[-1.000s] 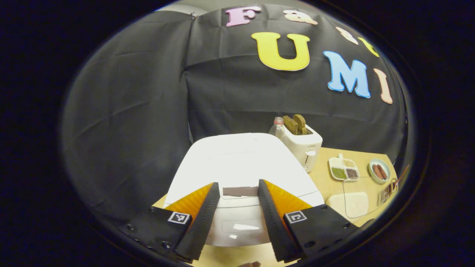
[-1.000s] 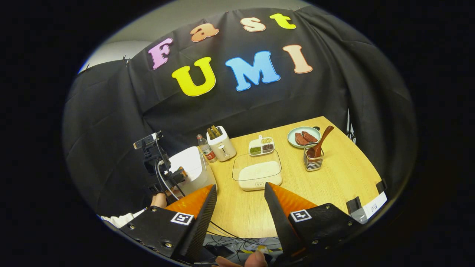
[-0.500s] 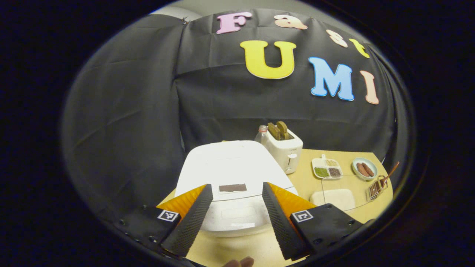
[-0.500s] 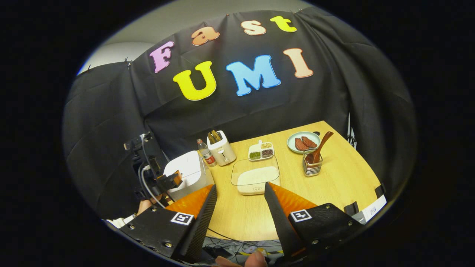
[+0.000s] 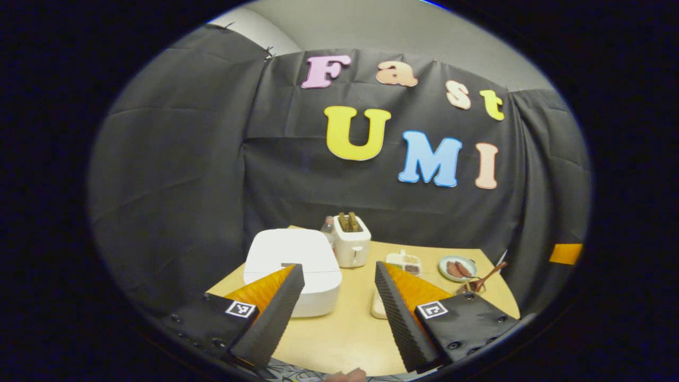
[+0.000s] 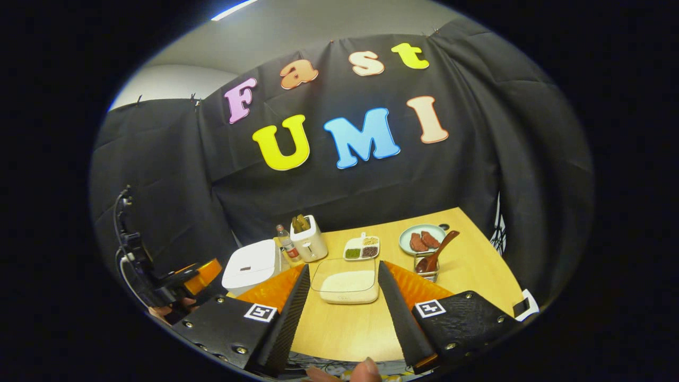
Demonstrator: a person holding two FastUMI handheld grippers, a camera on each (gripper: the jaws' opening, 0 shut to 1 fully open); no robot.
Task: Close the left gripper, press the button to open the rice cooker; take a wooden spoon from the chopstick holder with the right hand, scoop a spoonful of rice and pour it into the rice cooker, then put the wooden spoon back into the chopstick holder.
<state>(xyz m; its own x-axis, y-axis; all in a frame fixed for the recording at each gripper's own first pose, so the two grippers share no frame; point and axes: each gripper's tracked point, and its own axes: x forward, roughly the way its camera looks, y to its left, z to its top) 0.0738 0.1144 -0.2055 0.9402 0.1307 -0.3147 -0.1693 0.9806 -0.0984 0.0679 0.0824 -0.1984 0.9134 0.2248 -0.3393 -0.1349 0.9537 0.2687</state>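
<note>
Both tongs had pulled back: left tongs [image 5: 337, 302] and right tongs [image 6: 339, 307] gaped wide, empty. The rice cooker [image 5: 292, 265] ahead stayed lidded, button unpressed.

Dim booth, perhaps ceiling-lit; sharp centre, fisheye-warped edges.
</note>
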